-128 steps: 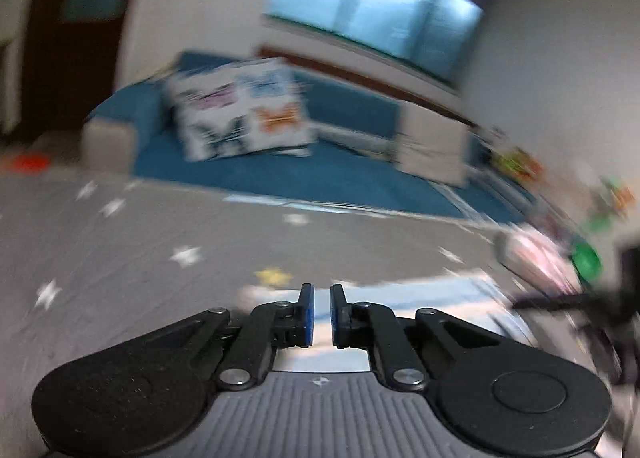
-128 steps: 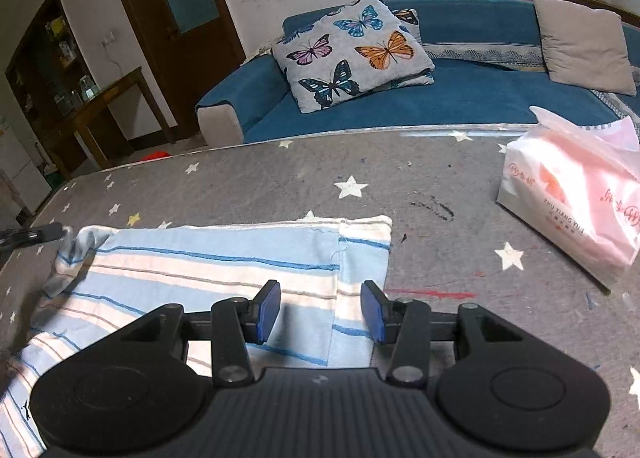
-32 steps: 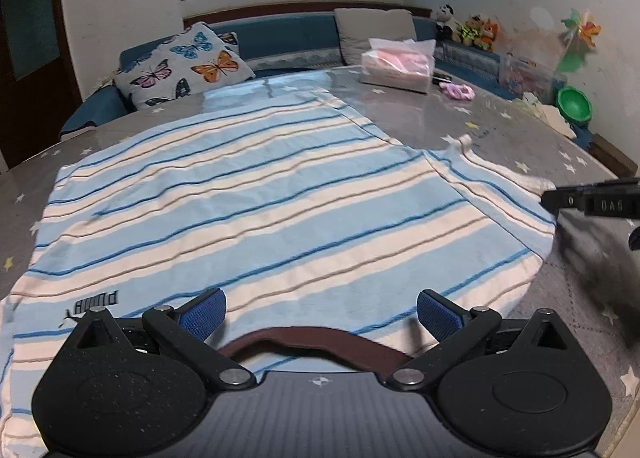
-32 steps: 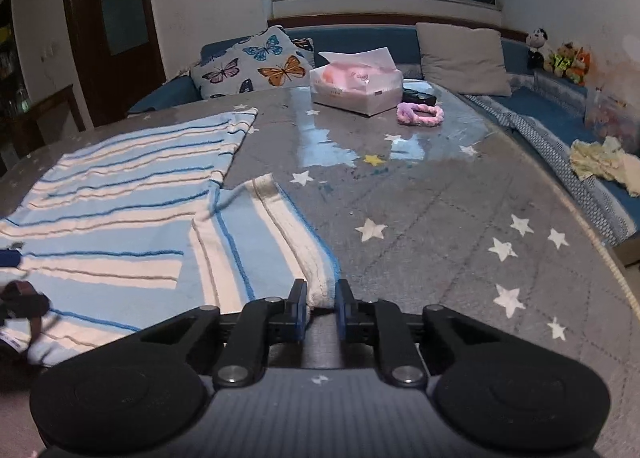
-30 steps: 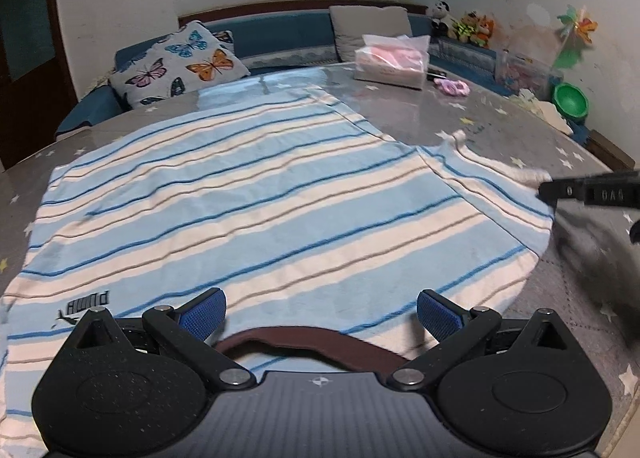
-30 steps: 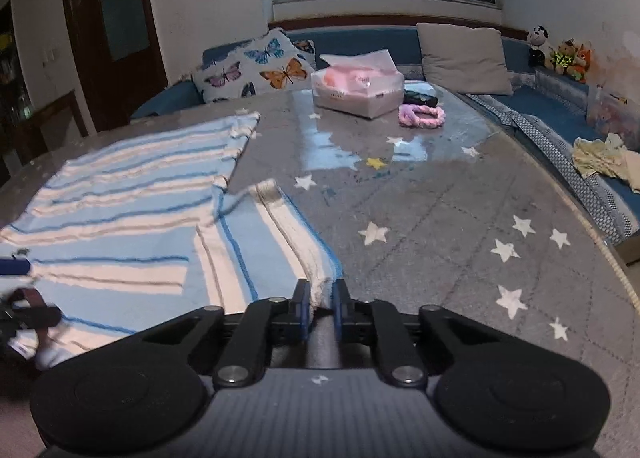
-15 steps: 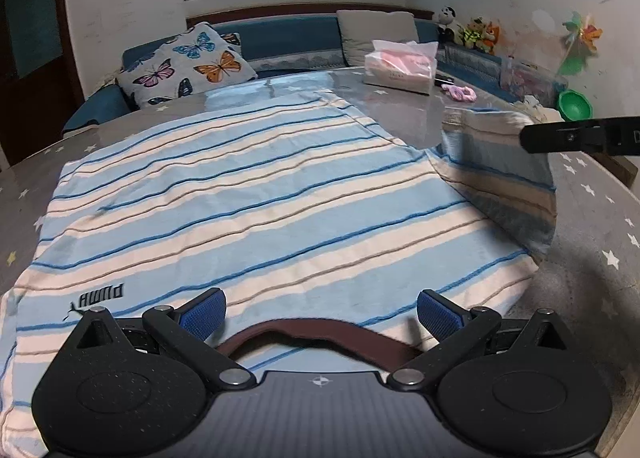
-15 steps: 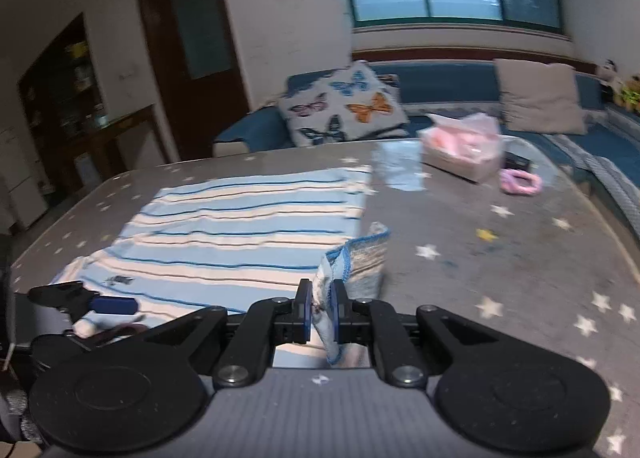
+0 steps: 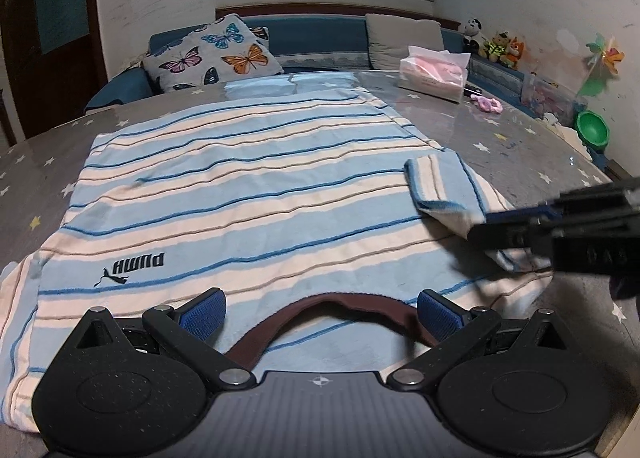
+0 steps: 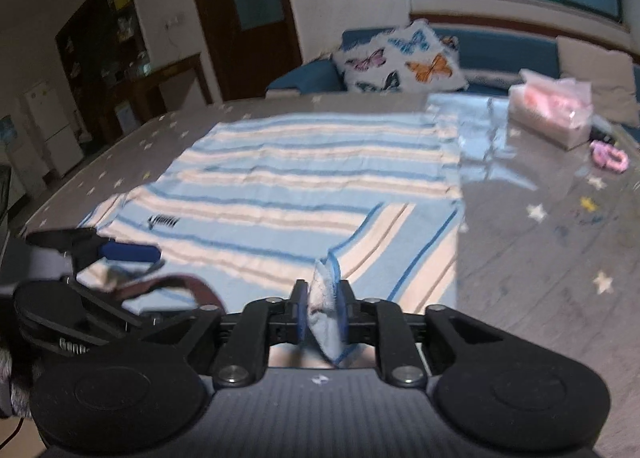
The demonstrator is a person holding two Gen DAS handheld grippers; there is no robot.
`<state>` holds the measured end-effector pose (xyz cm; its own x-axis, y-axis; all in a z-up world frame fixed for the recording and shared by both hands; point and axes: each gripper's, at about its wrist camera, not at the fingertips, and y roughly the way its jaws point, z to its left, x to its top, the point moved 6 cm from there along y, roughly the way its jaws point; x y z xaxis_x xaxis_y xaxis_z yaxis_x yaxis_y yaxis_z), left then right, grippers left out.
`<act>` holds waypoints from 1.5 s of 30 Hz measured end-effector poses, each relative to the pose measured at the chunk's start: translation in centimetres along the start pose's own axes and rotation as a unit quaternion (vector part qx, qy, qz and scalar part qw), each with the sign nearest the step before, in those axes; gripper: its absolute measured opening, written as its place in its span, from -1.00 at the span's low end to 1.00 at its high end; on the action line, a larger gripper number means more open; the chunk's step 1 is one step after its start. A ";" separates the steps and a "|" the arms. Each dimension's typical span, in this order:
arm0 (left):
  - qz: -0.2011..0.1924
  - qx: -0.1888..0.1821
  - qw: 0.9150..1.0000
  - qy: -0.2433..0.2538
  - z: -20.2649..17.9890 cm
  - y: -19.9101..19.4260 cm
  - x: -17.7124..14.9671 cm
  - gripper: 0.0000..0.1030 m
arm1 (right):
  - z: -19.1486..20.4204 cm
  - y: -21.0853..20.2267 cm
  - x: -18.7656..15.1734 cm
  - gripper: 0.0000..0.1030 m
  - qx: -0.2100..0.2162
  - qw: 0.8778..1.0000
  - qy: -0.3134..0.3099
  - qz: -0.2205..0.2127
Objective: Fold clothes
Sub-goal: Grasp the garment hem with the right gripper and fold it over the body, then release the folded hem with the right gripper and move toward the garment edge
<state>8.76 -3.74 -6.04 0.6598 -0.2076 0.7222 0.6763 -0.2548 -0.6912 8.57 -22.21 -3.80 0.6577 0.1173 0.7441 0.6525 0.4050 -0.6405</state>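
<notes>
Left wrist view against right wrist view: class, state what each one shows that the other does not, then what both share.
Only the left wrist view shows the green bowl, the soft toys and the left gripper open over the shirt's brown collar.

Only the right wrist view shows the dark cabinet and the right gripper, whose jaws have just been opening, with the sleeve cuff between its pads.

Both show the striped shirt, the butterfly cushion, the tissue pack, the pink hair tie and the starred table.

Striped shirt [image 9: 240, 185] flat; sleeve [image 9: 444, 189] folded inward
</notes>
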 end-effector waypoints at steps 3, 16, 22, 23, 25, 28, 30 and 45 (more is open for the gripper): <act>-0.001 0.005 1.000 -0.005 0.6 -0.2 0.0 1.00 | -0.5 -0.4 0.2 -0.56 0.000 1.000 0.000 -0.004; -0.017 0.051 0.997 -0.063 5.3 -2.7 -0.9 1.00 | -3.6 1.5 1.6 -0.36 -0.051 0.999 -0.002 0.014; -0.025 0.100 0.989 -0.110 10.0 -5.3 -2.2 1.00 | -5.0 4.6 3.8 -0.36 -0.089 0.996 -0.016 0.011; -0.026 0.110 0.986 -0.119 10.9 -5.7 -2.6 1.00 | -5.1 5.1 3.8 -0.36 -0.091 0.996 -0.017 0.017; -0.029 0.130 0.981 -0.139 12.8 -6.6 -3.2 1.00 | -5.1 6.0 3.8 -0.35 -0.094 0.995 -0.022 0.025; -0.034 0.163 0.972 -0.165 15.6 -7.8 -4.2 1.00 | -4.3 5.8 3.9 -0.34 -0.102 0.994 -0.042 0.019; -0.035 0.184 0.965 -0.186 17.5 -8.5 -5.0 1.00 | -3.7 5.6 3.8 -0.32 -0.090 0.995 -0.042 0.018; -0.044 0.196 0.939 -0.281 25.5 -11.0 -8.1 0.24 | 7.6 6.7 4.3 -0.20 0.016 0.987 -0.151 0.043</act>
<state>4.29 24.86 -4.99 0.5902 0.3569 0.7241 0.7319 0.1419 -0.6665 12.89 -12.10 -3.42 0.5644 0.4160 0.7131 0.5836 0.4099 -0.7010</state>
